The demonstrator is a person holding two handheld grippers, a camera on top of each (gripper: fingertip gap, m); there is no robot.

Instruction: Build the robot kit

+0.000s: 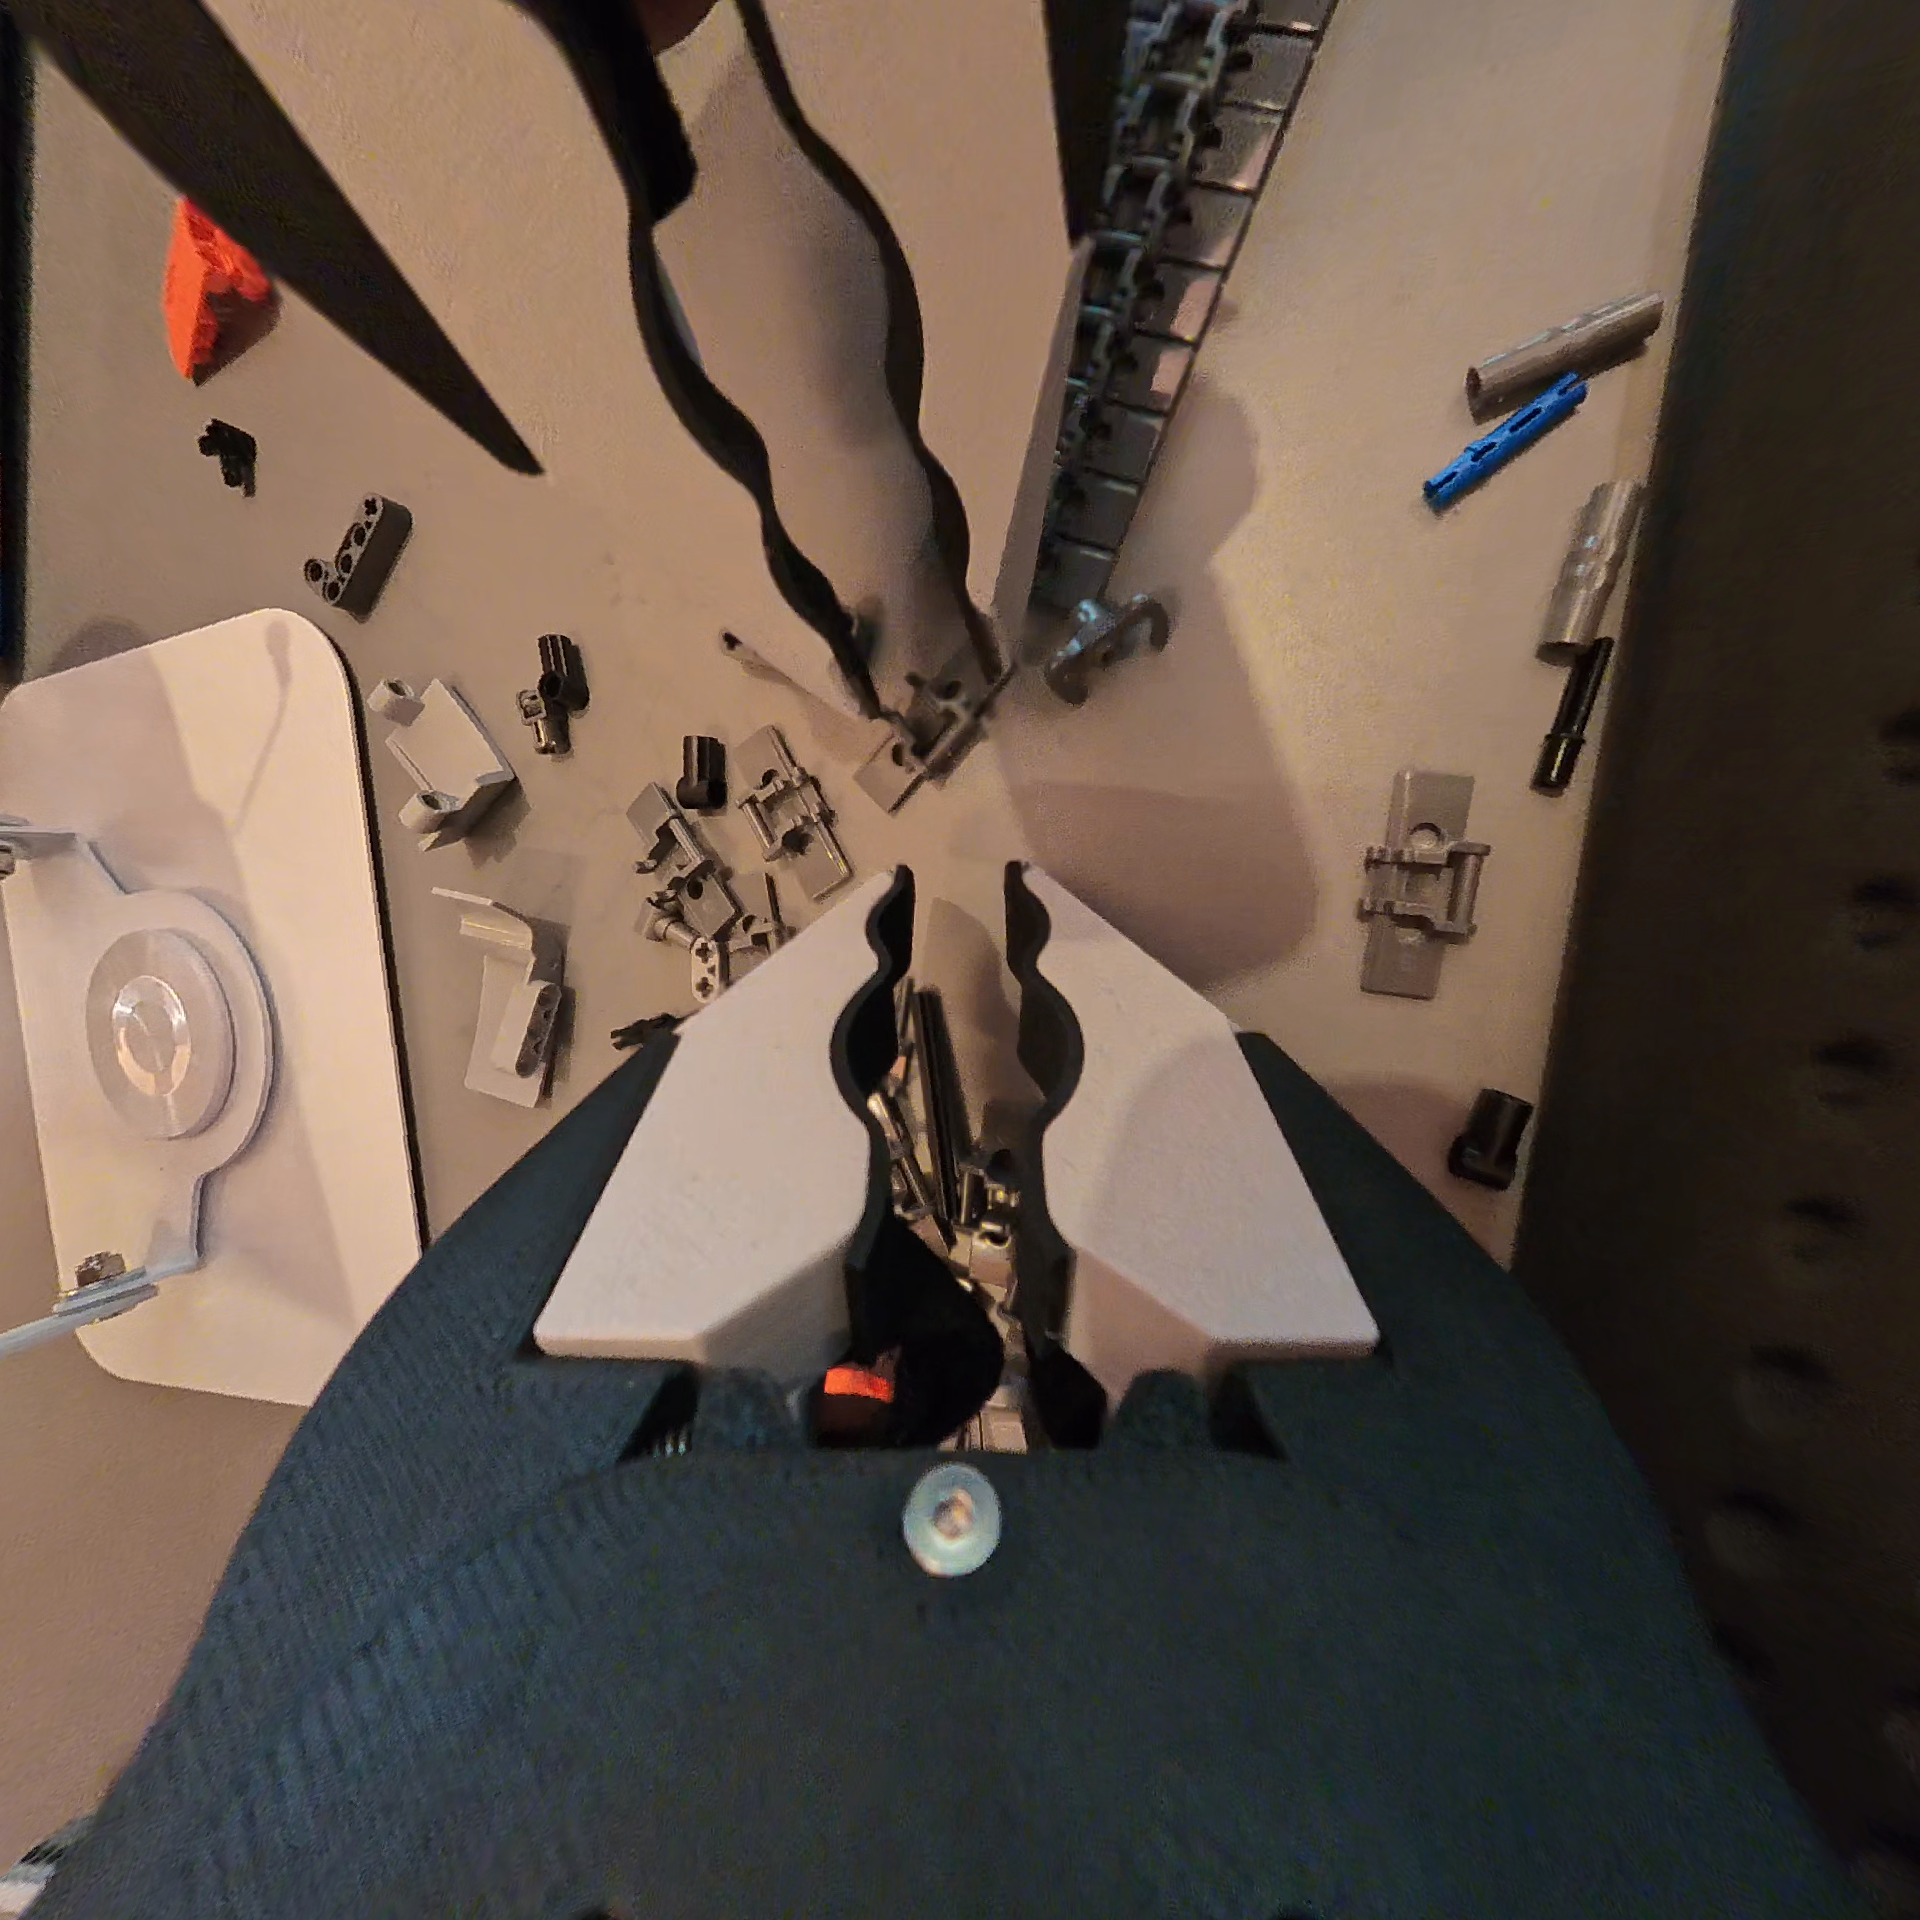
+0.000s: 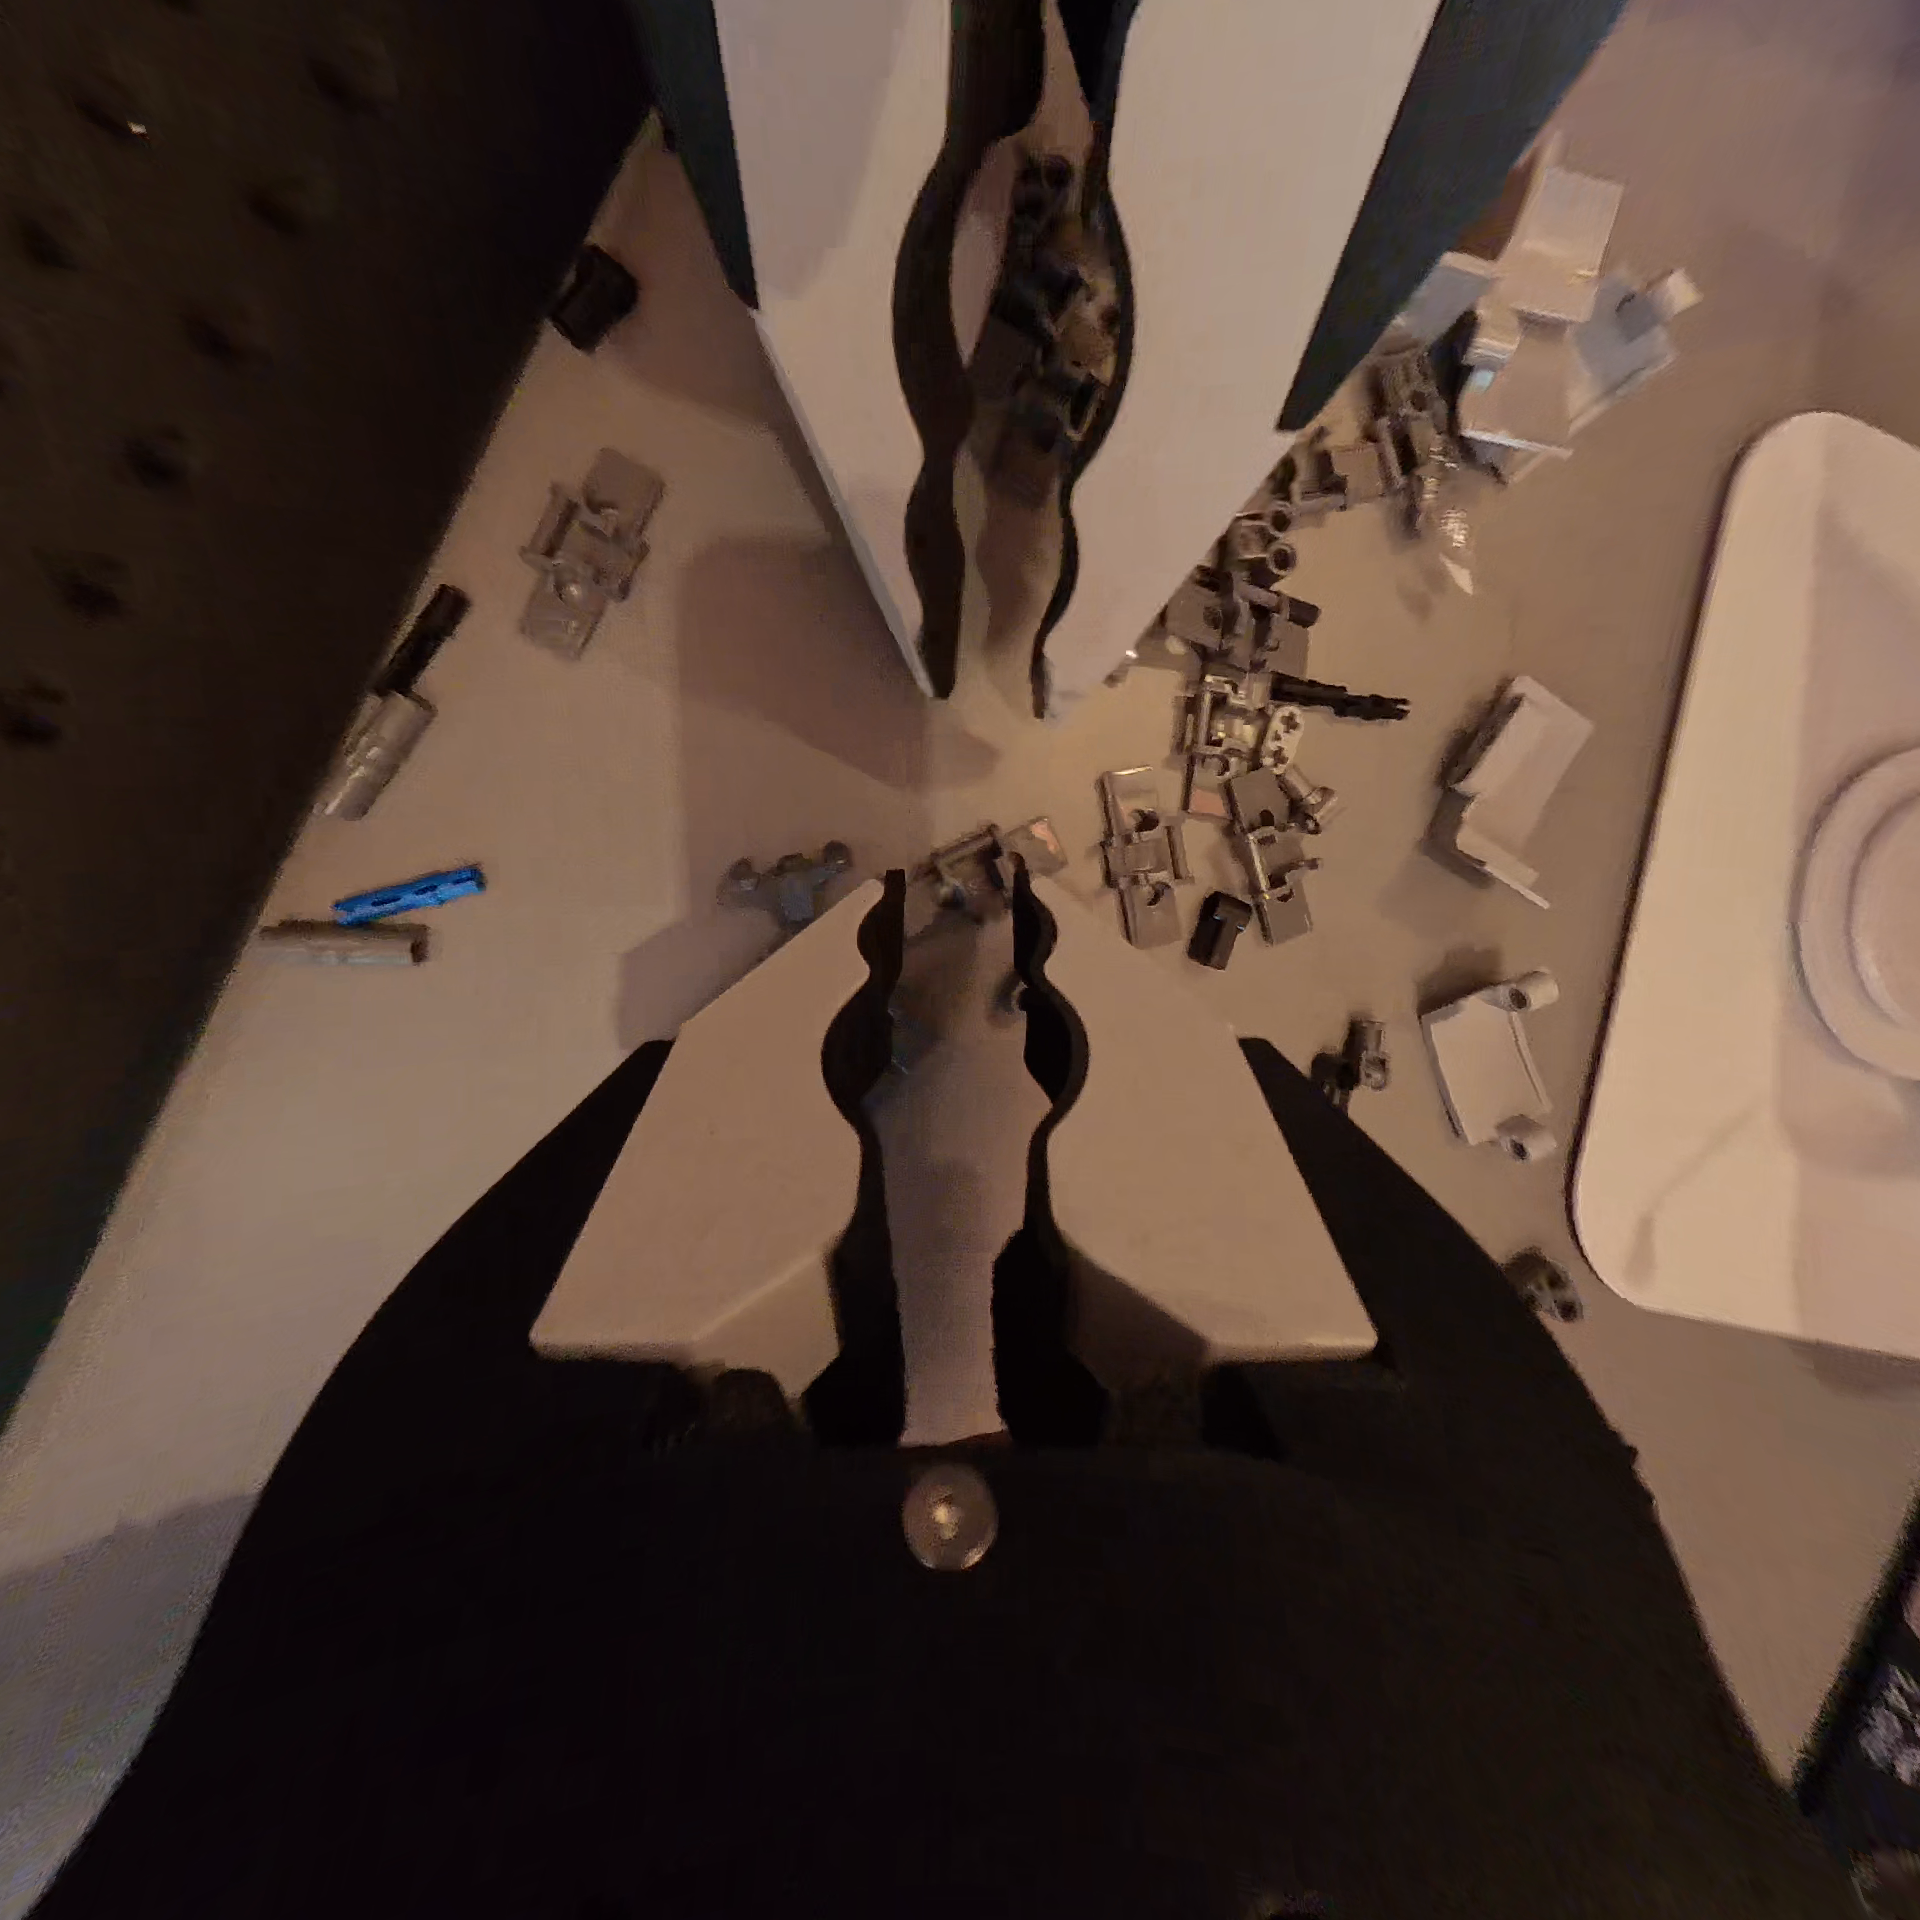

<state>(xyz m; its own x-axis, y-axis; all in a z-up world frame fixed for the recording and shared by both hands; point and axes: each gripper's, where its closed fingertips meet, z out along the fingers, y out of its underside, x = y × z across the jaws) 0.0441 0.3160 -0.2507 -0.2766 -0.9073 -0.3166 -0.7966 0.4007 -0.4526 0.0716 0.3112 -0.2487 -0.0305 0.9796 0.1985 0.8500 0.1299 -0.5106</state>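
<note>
My left gripper points down at a pale table and is shut on a grey and black brick-part assembly held deep between its pads. It also shows in the right wrist view, with the assembly in it. My right gripper faces it tip to tip and is shut on a small grey track link at the table surface. In the left wrist view the right gripper pinches that link. A long grey track chain runs alongside its finger; what supports it is hidden.
A pile of loose grey parts lies left of the tips. A white plate with a metal disc is at far left. A dark perforated board borders the right. A blue pin, grey tubes, a grey link and an orange part lie about. My left and right fingertips are right by each other. Between my right fingertips and the long grey track chain there is roughly 7 centimeters.
</note>
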